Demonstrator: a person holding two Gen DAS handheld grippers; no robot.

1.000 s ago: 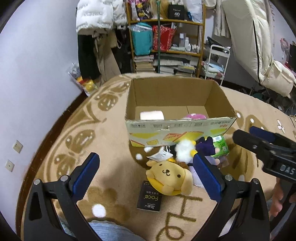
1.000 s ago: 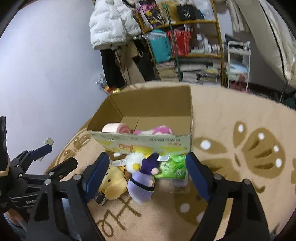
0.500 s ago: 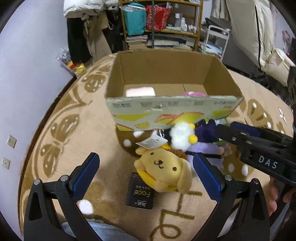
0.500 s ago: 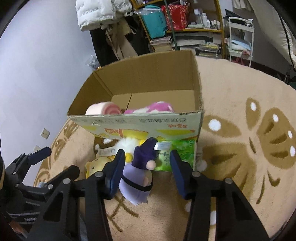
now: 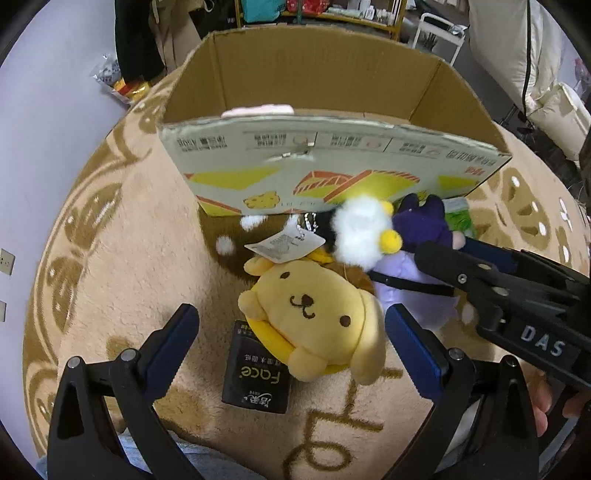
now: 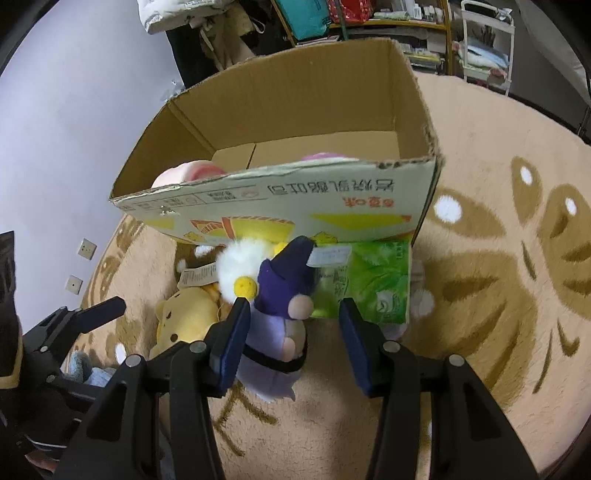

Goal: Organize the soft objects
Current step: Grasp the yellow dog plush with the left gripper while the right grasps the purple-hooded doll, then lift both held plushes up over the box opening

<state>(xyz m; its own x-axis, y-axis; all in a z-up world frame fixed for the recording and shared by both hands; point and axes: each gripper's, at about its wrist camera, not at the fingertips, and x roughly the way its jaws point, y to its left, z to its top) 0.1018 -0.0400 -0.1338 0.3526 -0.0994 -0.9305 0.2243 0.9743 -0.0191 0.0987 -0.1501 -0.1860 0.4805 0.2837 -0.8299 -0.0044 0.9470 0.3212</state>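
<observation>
Nearest to us, our left gripper [image 5: 290, 341] stood released, its blue pads either side of the round yellow plush dog [image 5: 314, 314] without touching it, and the dog's lower body hid the top of a flat black packet [image 5: 256, 378] on which we could read "Face". Our right gripper [image 6: 291, 330] was half closed around the lilac plush figure in a dark purple pointed hat [image 6: 282, 310]; its left pad lay against the figure's side, the right pad stood clear of it, so we judged nothing was clenched. In the left view that gripper's black body carried the letters "DAS" and covered much of the lilac figure. A fluffy white pompom with a yellow ball [image 6: 242, 275] sat between the two toys, and a paper tag [image 5: 286, 245] lay on the dog's head, its print too small for us to read. Behind the hat lay a green plastic tissue pack [image 6: 369, 286], partly blocked. All of this rested on the beige patterned rug [image 6: 498, 314], just before the open cardboard box [image 6: 280, 206], whose printed Chinese characters appeared upside down to us. Its front wall cut off a pink roll-shaped plush [image 6: 188, 175] and a second pink item [image 6: 325, 157] inside. Farther off stood a cluttered shelf [image 6: 388, 14].
</observation>
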